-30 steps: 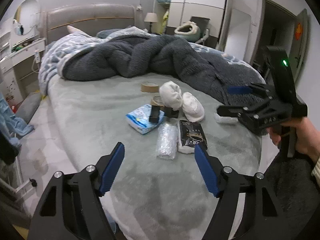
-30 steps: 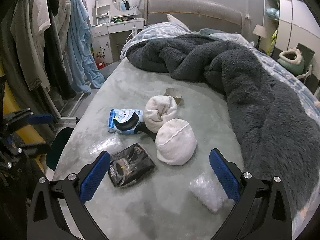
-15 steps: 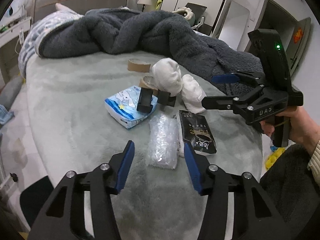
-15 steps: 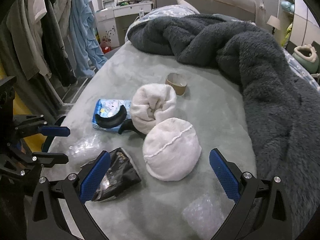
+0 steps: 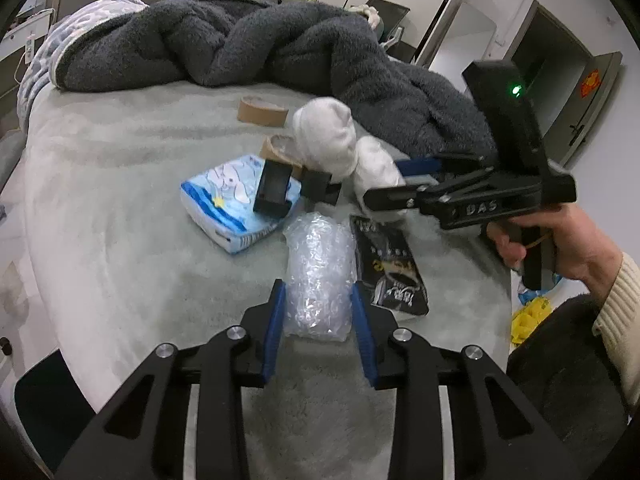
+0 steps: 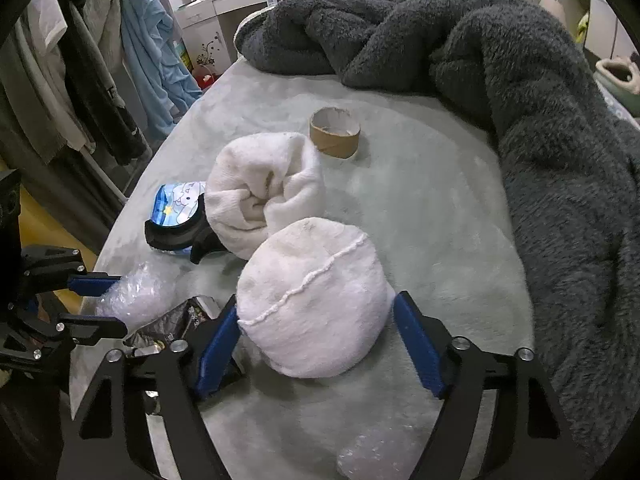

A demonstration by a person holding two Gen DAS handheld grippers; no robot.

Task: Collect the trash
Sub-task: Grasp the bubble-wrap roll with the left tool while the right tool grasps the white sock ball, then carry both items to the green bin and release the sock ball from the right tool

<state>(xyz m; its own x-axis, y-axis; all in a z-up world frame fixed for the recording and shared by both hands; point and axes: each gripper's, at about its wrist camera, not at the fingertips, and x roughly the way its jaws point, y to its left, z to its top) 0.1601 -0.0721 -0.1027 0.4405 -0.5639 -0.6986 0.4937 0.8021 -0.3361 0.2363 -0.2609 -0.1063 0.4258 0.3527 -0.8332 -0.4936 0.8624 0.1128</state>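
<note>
A crumpled clear plastic bag (image 5: 320,264) lies on the grey-green bed cover (image 5: 120,200). My left gripper (image 5: 319,312) straddles its near end, jaws closing, blue pads (image 5: 276,328) touching its sides. The right wrist view shows that left gripper (image 6: 120,303) at the left edge with the bag (image 6: 136,294) between its fingers. My right gripper (image 6: 318,298) is lowered over a round white fluffy bundle (image 6: 312,280). Its jaws are closing with the bundle between them; the left pad (image 6: 218,344) touches it, the right one stands just clear. A hand (image 5: 560,248) holds the right gripper (image 5: 382,182).
A black foil wrapper (image 5: 392,272) lies right of the bag. Nearby are a blue tissue pack (image 5: 228,204), a black curved object (image 6: 176,236), a second white bundle (image 6: 264,188) and a cardboard roll (image 6: 334,132). A dark grey blanket (image 6: 520,80) piles behind. More clear plastic (image 6: 372,456) lies near.
Both grippers came down and closer to the items. The left jaws narrowed around the clear plastic bag. The right jaws narrowed around the white bundle.
</note>
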